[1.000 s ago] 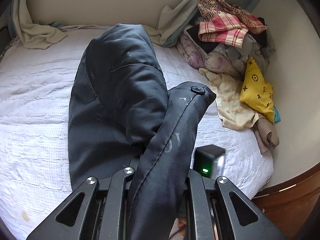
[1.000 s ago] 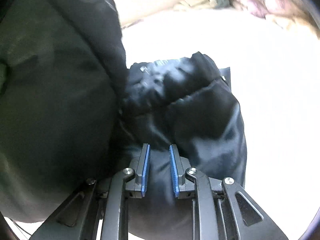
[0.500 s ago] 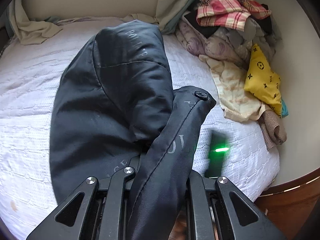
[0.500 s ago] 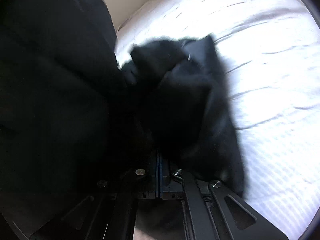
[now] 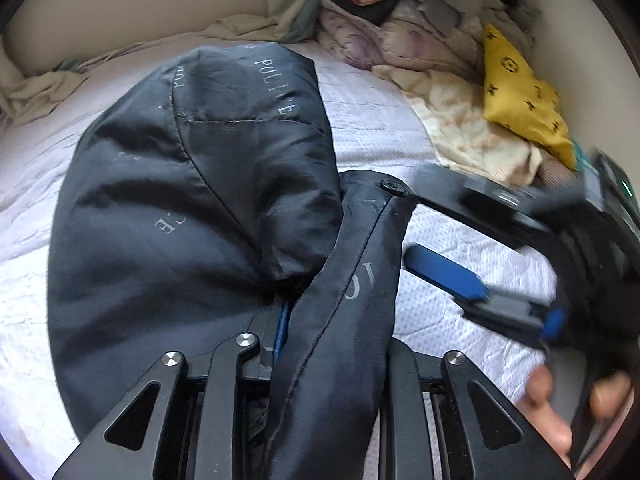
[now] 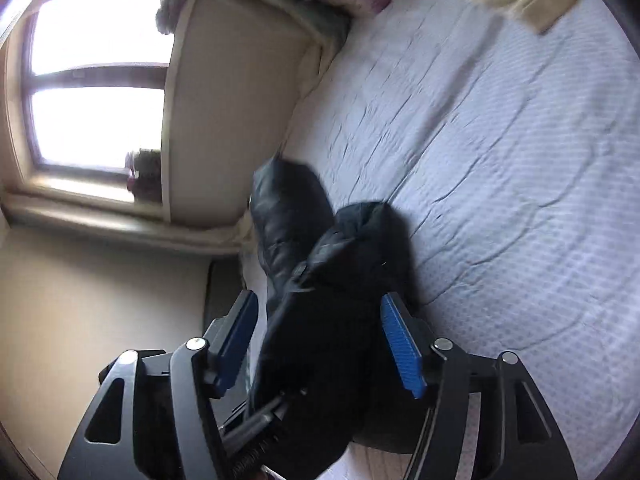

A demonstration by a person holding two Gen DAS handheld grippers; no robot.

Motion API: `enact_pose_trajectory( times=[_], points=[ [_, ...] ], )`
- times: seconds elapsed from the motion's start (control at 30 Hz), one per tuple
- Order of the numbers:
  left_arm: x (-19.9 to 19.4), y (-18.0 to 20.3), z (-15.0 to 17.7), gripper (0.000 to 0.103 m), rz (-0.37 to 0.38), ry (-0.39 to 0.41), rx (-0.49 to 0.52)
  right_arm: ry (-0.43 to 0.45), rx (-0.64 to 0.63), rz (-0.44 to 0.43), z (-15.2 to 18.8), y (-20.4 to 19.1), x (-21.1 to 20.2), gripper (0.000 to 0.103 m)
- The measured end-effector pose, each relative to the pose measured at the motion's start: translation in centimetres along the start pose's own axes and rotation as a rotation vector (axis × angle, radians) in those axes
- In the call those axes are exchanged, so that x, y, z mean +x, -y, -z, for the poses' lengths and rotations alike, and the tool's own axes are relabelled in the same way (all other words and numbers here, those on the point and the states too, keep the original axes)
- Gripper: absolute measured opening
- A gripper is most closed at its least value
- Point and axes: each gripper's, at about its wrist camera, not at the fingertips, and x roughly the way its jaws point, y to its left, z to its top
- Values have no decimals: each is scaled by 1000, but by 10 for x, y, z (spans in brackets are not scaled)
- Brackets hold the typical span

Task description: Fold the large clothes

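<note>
We find left gripper point(image 5: 320, 344) pinching black jacket point(image 5: 192, 200) by buttoned strap, bulk heaped mid-bed point(image 5: 24, 264); right gripper point(image 6: 320, 344) spread wide, cloth loose between pads. Risk we judge: slick fabric slipping from single pinch, fold collapsing toward clothes pile point(image 5: 460, 92) at bed's far right corner

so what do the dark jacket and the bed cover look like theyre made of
Dark jacket: seemingly a thin woven synthetic such as nylon or polyester, padded, with a soft sheen; highlights slide along its creases, quilting seams show, and pale lettering is printed on it. The left hand-held gripper grips a fold of it.
Bed cover: probably matte cotton or a blend, pale lilac, with a fine dotted weave and stitched puckers.
</note>
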Motion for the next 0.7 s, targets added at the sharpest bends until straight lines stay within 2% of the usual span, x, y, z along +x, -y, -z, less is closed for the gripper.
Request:
enact_pose_trajectory(
  times=[0.07,0.13,0.2,0.3,0.37,0.47,0.57,0.6,0.7],
  points=[
    [-1,-2,3,32,21,6,15,-45,-23,25,-18,-1,18,63],
    [-2,-5,6,34,45,7,34,-86,-35,29,-18,6,24,63],
    [-2,-7,7,37,62,2,55,-116,-49,25,-28,-1,50,64],
    [0,-8,10,45,91,-9,93,-150,-94,31,-30,-2,58,64],
    [1,-7,12,55,111,-13,122,-171,-113,37,-32,-3,66,64],
    [2,-5,11,58,127,-23,149,-199,-117,69,-29,-2,76,64],
    [0,-7,11,65,160,-30,162,-225,-98,79,-28,0,78,57],
    [-2,-7,11,67,169,-36,171,-233,-96,79,-28,2,81,51],
    [-12,-10,11,68,182,-59,190,-237,-115,91,-26,3,91,43]
  ],
)
